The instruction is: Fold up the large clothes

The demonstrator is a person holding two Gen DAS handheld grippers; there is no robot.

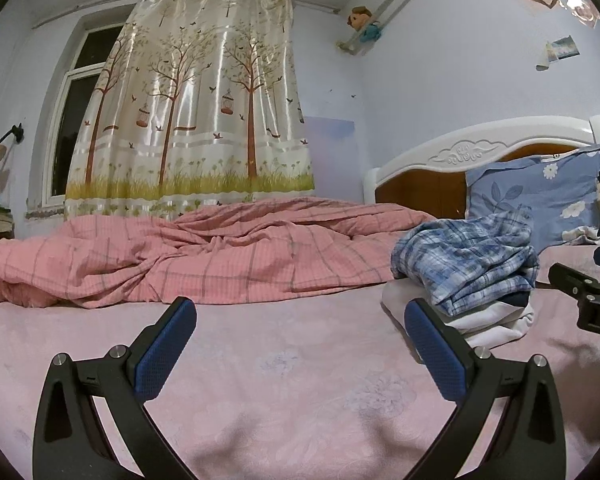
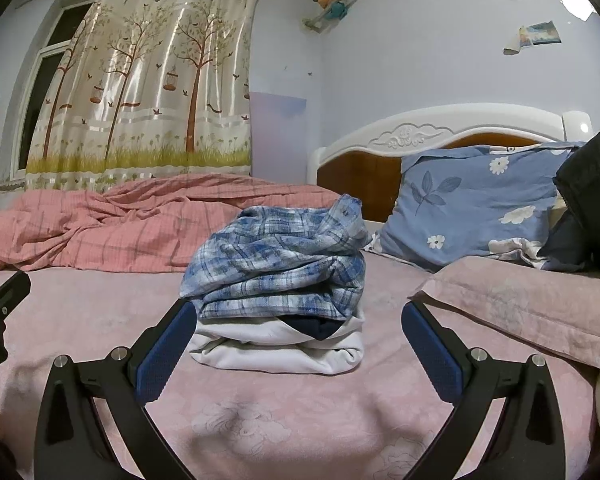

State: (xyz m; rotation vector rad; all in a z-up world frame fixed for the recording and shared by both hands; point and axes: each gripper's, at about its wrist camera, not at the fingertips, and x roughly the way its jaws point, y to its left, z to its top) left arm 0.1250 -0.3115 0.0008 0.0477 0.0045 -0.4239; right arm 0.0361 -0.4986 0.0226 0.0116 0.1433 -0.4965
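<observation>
On a pink floral bedspread (image 2: 300,420), a soft, light blue plaid shirt (image 2: 280,268) is stacked at twelve o'clock; its folded hem suits gripping. The left tongs (image 1: 300,320) and right tongs (image 2: 298,320) are held wide open, empty.

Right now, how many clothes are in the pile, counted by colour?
Blue plaid garment: 1
White garment: 1
Dark navy garment: 1, only an edge shows
Total: 3 visible

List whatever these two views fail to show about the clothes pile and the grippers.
- Dark garment, right wrist view: mostly buried between the plaid shirt and white garment.
- Right hand-held gripper, left wrist view: cut off by the frame edge.
- Black item: cropped, unidentifiable.
</observation>
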